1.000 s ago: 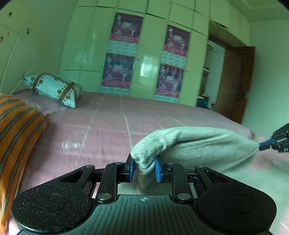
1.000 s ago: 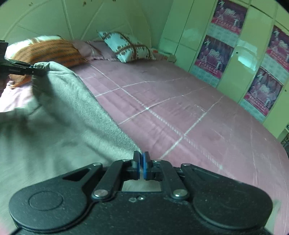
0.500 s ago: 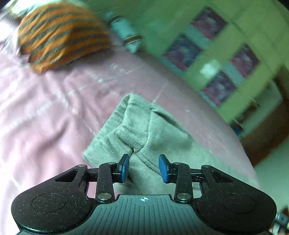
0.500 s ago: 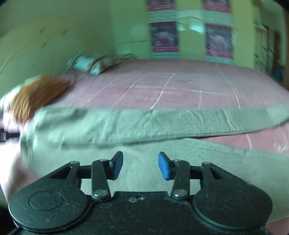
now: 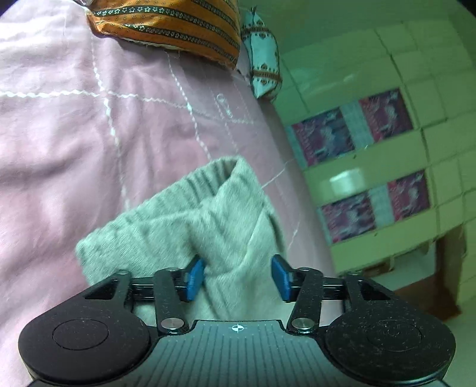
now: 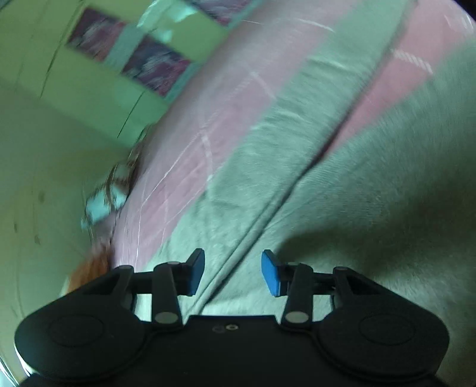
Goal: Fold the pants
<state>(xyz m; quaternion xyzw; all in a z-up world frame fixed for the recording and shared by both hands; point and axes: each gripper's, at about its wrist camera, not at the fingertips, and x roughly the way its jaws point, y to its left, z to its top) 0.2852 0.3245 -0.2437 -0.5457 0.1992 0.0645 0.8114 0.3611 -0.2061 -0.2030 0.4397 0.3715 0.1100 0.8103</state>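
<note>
The grey pants (image 5: pixel 193 220) lie on the pink bedspread (image 5: pixel 59 134). In the left wrist view their ribbed end lies bunched just ahead of my left gripper (image 5: pixel 238 277), which is open with cloth between its blue pads, not pinched. In the right wrist view the pants (image 6: pixel 372 193) spread wide, two legs running away with a strip of pink bedspread (image 6: pixel 226 98) between and beside them. My right gripper (image 6: pixel 233 272) is open just above the seam where the legs meet. The right wrist view is blurred.
An orange striped pillow (image 5: pixel 172 26) and a pale patterned pillow (image 5: pixel 263 62) lie at the head of the bed. Green wardrobe doors with posters (image 5: pixel 366 166) stand beyond the bed, and a brown door (image 5: pixel 452 268) is to the right.
Both grippers were shut on the pants, holding them up stretched. They have let go, opened wide, and tilted down toward the cloth now lying on the bed.
</note>
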